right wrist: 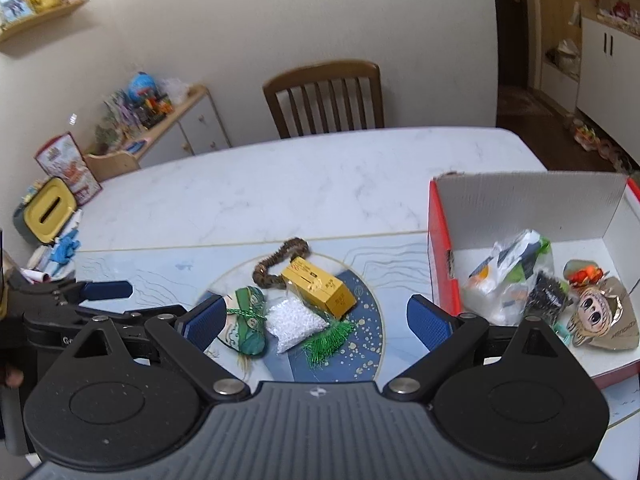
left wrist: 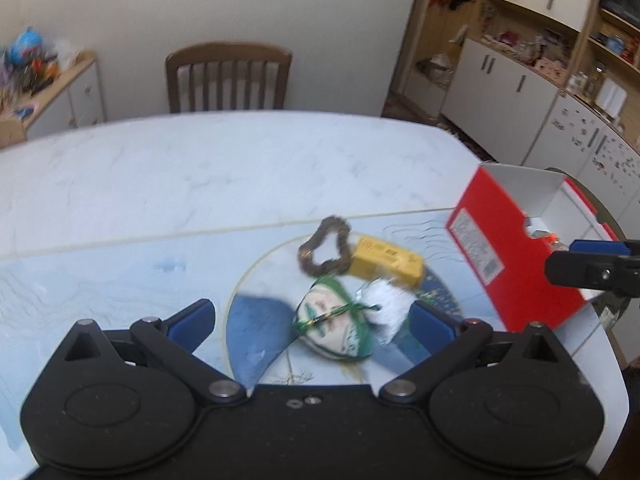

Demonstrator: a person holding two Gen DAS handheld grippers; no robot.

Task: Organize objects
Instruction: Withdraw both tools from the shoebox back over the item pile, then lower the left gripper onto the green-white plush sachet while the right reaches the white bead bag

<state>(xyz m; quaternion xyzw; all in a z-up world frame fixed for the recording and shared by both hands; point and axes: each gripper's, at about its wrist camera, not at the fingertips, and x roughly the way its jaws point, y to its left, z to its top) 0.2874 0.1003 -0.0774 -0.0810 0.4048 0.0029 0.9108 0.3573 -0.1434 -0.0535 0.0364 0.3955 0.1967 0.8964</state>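
The step in hand looks like a fresh pick-up: several small things are already in the red box (right wrist: 440, 248), and a little heap is left on the table (right wrist: 280, 184) to be moved there. The left gripper (left wrist: 312, 316) hangs just above that heap with its jaws spread wide and nothing between them. Directly ahead of it and between its blue pads (left wrist: 192, 320) lies a green-and-white pouch (left wrist: 332, 328) tied with a green cord, with a white bag of beads (left wrist: 388, 308) touching it on the right. Just beyond those are a yellow box (left wrist: 384, 260) and a brown hair tie (left wrist: 324, 248), touching each other.

The right gripper (right wrist: 316, 316) is also wide open and empty. The same heap sits ahead of it, the red box off to its right, with a plastic bag (right wrist: 508, 272) and a cartoon-face charm (right wrist: 592, 312) among the things inside.

The next move probably calls for the left gripper to drop lower, straddle the pouch alone and close on it, keeping clear of the bead bag pressed against it. The left view is blurred, so exact gaps are hard to judge.
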